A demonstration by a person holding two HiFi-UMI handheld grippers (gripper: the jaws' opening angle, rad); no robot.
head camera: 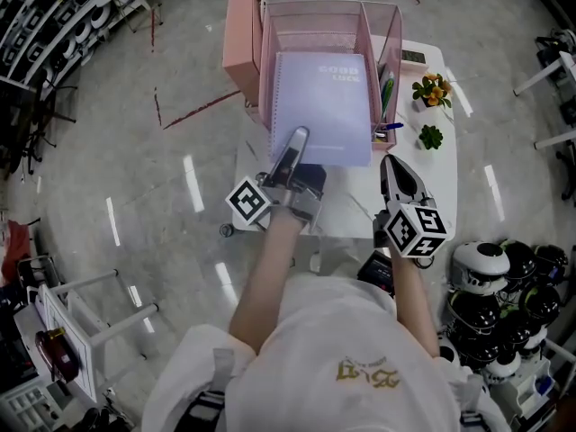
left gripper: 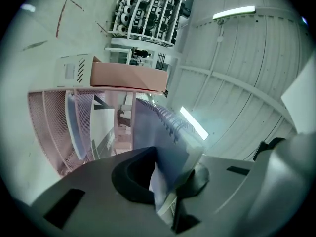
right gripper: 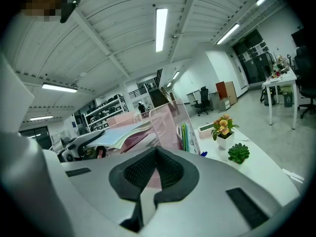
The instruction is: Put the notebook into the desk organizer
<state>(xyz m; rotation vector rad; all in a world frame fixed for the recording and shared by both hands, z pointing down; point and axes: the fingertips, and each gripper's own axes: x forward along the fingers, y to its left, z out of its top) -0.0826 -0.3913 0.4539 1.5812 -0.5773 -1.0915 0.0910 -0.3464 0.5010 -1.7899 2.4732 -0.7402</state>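
Observation:
A lavender spiral notebook (head camera: 324, 106) lies tilted over the open top of the pink mesh desk organizer (head camera: 270, 52), with its far edge inside the frame. My left gripper (head camera: 292, 147) is shut on the notebook's near left corner. In the left gripper view the notebook (left gripper: 158, 127) runs edge-on out from between the jaws of the left gripper (left gripper: 168, 181), and the organizer (left gripper: 47, 127) lies to the left. My right gripper (head camera: 396, 174) hovers right of the notebook over the white table (head camera: 436, 196), shut and empty. The right gripper view shows the right gripper (right gripper: 155, 167), the notebook (right gripper: 123, 130) and the organizer (right gripper: 165, 122).
Pens (head camera: 387, 93) stand in the organizer's right compartment. A pot of orange flowers (head camera: 432, 90) and a small green plant (head camera: 430, 137) sit on the table's right side. A pink box (head camera: 241, 43) adjoins the organizer's left. Round helmets (head camera: 504, 286) crowd the floor at right.

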